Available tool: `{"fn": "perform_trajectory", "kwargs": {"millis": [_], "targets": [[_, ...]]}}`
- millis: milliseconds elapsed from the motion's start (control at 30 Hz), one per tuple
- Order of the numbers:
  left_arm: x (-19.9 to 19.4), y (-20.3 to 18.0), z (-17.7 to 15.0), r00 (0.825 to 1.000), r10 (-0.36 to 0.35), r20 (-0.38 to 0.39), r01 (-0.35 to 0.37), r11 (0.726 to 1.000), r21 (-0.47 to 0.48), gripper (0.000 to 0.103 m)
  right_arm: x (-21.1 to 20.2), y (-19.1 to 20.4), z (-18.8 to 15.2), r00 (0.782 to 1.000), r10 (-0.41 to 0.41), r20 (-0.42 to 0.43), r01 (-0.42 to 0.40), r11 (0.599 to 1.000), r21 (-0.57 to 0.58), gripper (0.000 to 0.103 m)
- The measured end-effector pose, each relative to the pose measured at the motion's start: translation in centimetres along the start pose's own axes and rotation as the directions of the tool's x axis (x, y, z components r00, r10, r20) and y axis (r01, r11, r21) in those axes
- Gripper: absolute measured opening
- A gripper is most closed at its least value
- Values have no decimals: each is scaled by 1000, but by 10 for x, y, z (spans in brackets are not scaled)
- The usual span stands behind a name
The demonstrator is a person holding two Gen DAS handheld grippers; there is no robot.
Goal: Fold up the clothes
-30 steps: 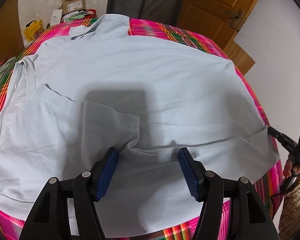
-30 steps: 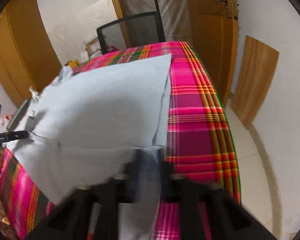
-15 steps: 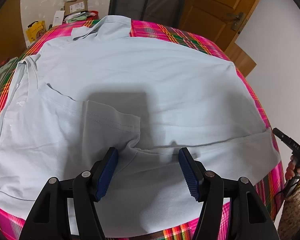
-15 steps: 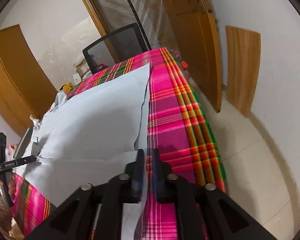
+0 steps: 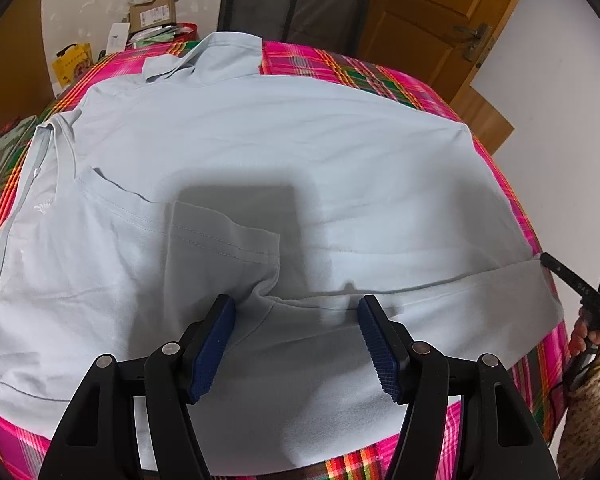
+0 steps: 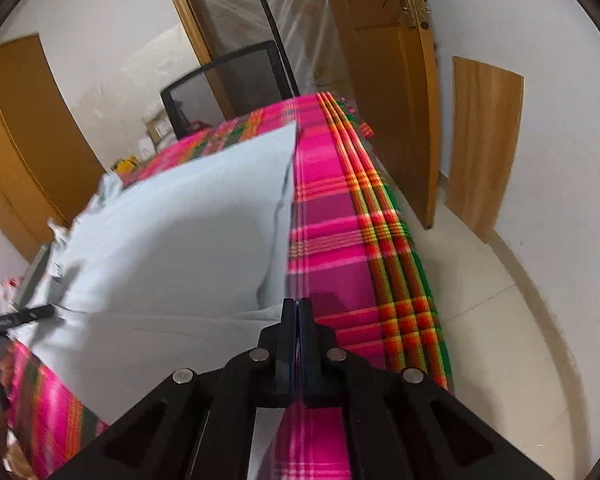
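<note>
The pale blue T-shirt (image 5: 260, 168) lies spread across the plaid-covered desk (image 5: 380, 76), its near strip doubled over onto the body and the near sleeve (image 5: 220, 236) turned inward. Its long axis runs left to right in the left wrist view: neckline (image 5: 40, 168) at the left, hem at the right. You are, I judge, in a lengthwise fold. Your right claw (image 6: 298, 308) is pinched tight on the near hem corner, at the desk's right edge; your left claw (image 5: 294, 312) hangs wide apart over the sleeve fold, holding nothing. Whichever comes next, keep the pinched edge taut and parallel to the far side.
</note>
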State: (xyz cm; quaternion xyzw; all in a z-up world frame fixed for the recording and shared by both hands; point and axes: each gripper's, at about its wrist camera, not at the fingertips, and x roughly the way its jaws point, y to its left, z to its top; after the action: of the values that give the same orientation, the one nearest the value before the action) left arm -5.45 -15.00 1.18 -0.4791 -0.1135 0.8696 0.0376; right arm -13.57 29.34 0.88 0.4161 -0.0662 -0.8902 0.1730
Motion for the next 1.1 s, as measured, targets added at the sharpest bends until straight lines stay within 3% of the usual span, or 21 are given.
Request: {"fn": "perform_trajectory", "kwargs": {"millis": [300,433,467,567,667,800,933,1033,1100], "targets": [[-9,5,2,1000,9,22,-8,1000,-24,67,8,7,-3,992,-121,-45,119,992,-40,5],[-28,16,-1,998,19,61,-16,998,-55,67,-6,7,-7,969,-244,-48,243,970,-22,23],[-34,21,-3,998,15,69,-11,998,-66,67,-14,9,-8,965,-261,-32,260,965,-16,23],[-53,33,-16,996,14,93,-6,996,-88,67,-39,24,-15,981,-190,29,191,981,-19,23],[-61,41,-32,997,7,83,1,995,-97,68,-45,49,-28,995,-98,23,100,991,-84,25],[-64,55,-49,998,18,52,-12,994,-106,68,-30,65,-52,989,-141,-42,133,980,-147,25],[-67,80,-60,999,30,40,-23,986,-166,68,-36,51,-72,982,-181,-45,176,979,-99,26],[-70,99,-67,999,38,30,-31,977,-211,68,-42,42,-76,979,-198,-49,194,978,-76,41],[-71,111,-72,999,44,23,-37,970,-240,69,-45,38,-76,977,-208,-54,205,977,-52,42]]}}
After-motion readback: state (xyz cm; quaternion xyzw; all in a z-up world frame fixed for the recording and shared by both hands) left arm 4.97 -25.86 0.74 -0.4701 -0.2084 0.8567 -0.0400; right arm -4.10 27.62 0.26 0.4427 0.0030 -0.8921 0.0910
